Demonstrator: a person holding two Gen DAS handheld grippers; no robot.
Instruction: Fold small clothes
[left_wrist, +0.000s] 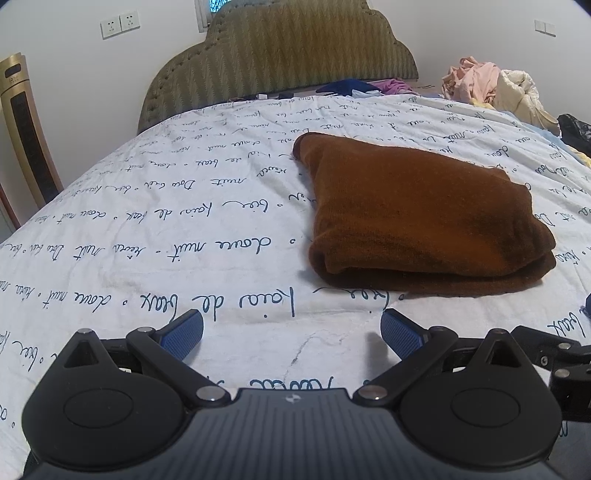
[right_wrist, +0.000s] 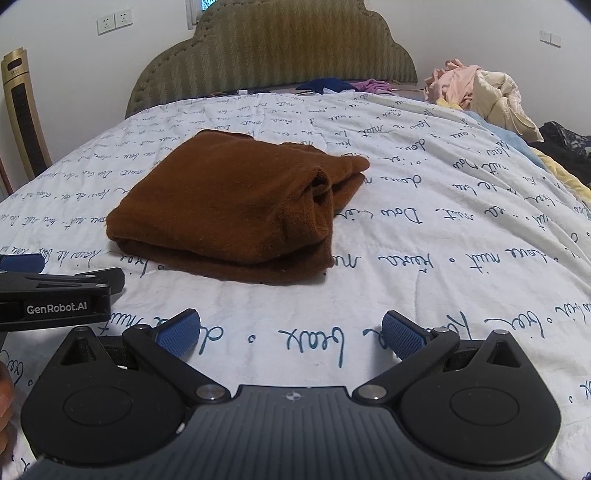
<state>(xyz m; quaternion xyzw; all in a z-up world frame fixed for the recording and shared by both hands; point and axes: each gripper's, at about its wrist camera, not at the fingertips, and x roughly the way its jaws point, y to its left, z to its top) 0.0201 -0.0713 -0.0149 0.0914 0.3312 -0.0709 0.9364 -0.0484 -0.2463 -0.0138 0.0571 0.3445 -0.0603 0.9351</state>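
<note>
In the left wrist view, the far end of the bed is hard to read: a dark blue and purple heap (left_wrist: 360, 86) sits under the headboard (left_wrist: 280, 55), too small to name as garments. A pink and cream clothes pile (left_wrist: 491, 88) sits at upper right, with something black (left_wrist: 576, 131) cut off by the frame edge beside it. At lower right, part of another black device (left_wrist: 554, 360) pokes in, mostly out of frame. The left gripper (left_wrist: 291, 334) stands wide open just above the script-printed quilt (left_wrist: 147, 206), its blue pads (left_wrist: 183, 332) holding nothing. The folded brown garment (left_wrist: 417, 218) lies right of centre, ahead of the pads and apart from them.

In the right wrist view, the brown garment sits left of centre (right_wrist: 229, 206), its layers stacked (one rolled sleeve end shows on its right side). The right gripper (right_wrist: 291, 334) is also spread wide and empty, short of the cloth. At the left edge the left gripper's side (right_wrist: 55, 295) shows, partly cut off, and a sliver of a hand (right_wrist: 5, 406) is barely visible at lower left.
</note>
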